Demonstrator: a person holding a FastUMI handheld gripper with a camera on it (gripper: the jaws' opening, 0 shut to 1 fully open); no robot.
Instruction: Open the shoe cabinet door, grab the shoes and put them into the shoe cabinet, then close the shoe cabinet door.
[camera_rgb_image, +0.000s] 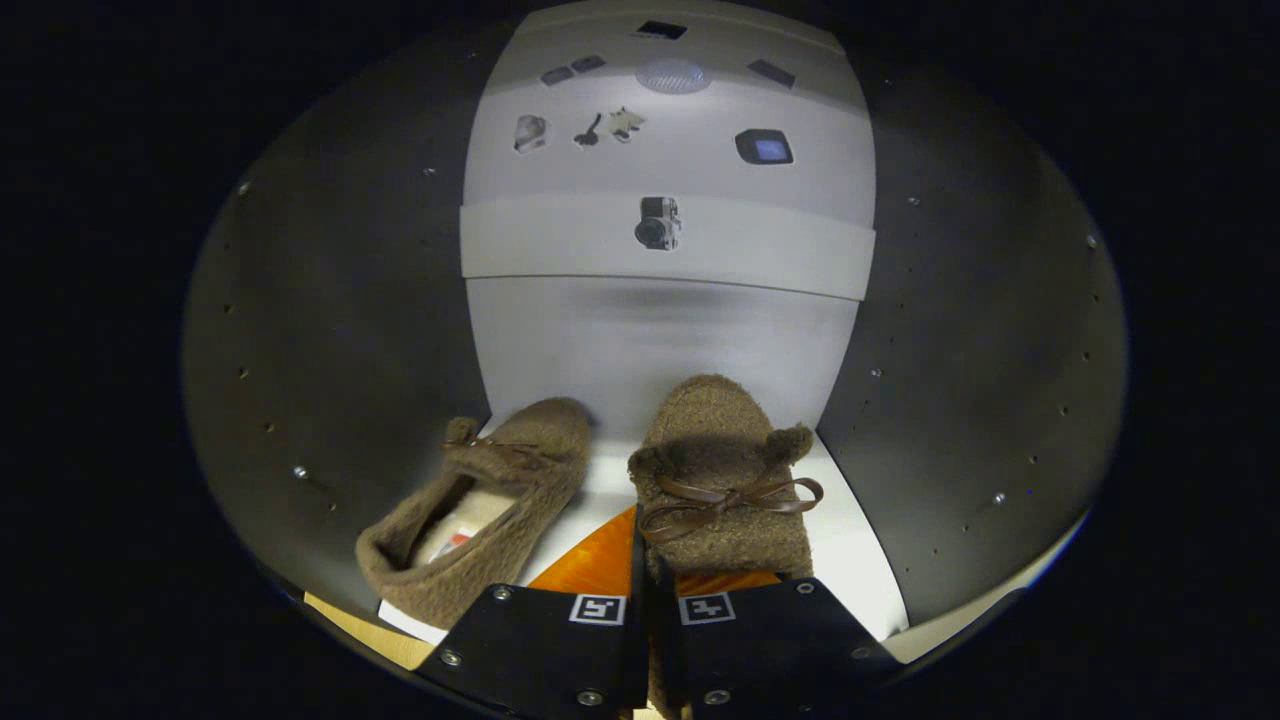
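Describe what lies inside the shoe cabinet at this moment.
Two fuzzy brown shoes sit on the cabinet's white floor: the left shoe free, the right shoe pinched in the claw. Its heel is hidden by the claw.

No legible word, brand or number is to be made out anywhere. Two square black-and-white coded markers are carried on the gripper, one on each finger, the fingers being drawn close together on the heel of the right slipper (a machine pattern, not lettering). A small printed label with a red mark is seen on the insole of the left slipper, too blurred to be read, and the picture stickers on the cabinet's back wall bear no text that can be read.
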